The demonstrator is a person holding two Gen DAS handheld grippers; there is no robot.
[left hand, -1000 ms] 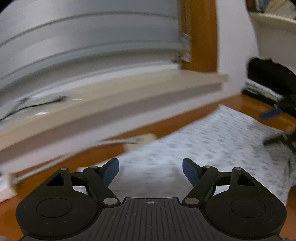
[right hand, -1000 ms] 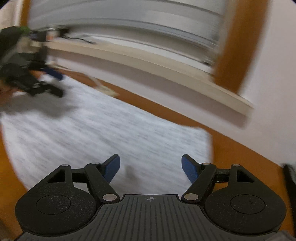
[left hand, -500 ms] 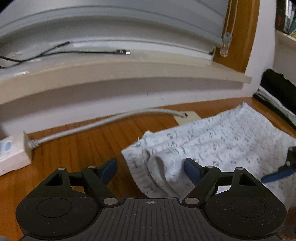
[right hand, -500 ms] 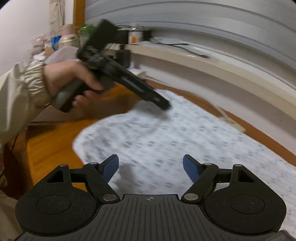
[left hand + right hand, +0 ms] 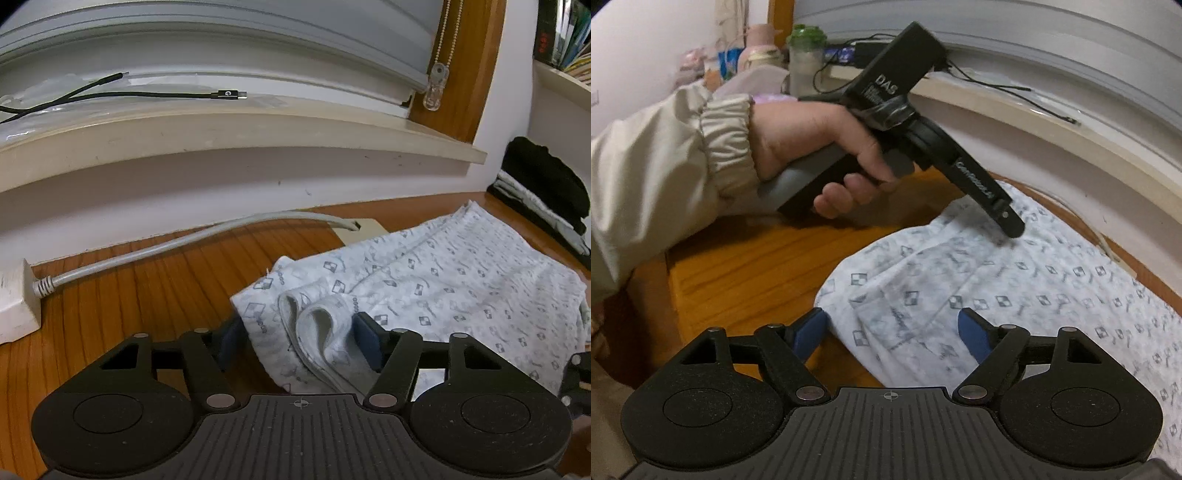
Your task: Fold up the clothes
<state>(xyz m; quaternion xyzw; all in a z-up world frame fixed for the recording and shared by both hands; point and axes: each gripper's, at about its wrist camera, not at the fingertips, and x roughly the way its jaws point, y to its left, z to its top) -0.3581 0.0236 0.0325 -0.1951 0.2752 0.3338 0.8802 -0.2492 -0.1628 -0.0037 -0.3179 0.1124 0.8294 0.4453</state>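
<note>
My left claw (image 5: 299, 341) is closing right now with the rolled-up corner of the printed garment (image 5: 443, 280) sitting between its blue pads; the right-hand pad touches the fold, but the left-hand one is half hidden behind the cloth, so I wouldn't call it a pinch. My right claw (image 5: 894, 334) is spread wide, hovering over the near rounded end of the same garment (image 5: 1015, 295), one pad just off the cloth edge above bare wood, nothing gripped.

The garment is white with little grey checker marks. It lies flat, and in the left view its long axis runs from the bunched corner at my claw away toward the upper right, ending near the back wall. In the right view it stretches off to the right edge.

It's on a wooden surface (image 5: 140, 291) with an orange-brown grain. A grey cable (image 5: 184, 243) runs across the wood to a white block at the left. Behind that there's a white wall, a pale window ledge (image 5: 258, 136) with black cords on it, and closed blinds. Dark folded clothes (image 5: 543, 184) are piled far right. The person's hand (image 5: 812, 147), in a beige sleeve, holds the other tool.
</note>
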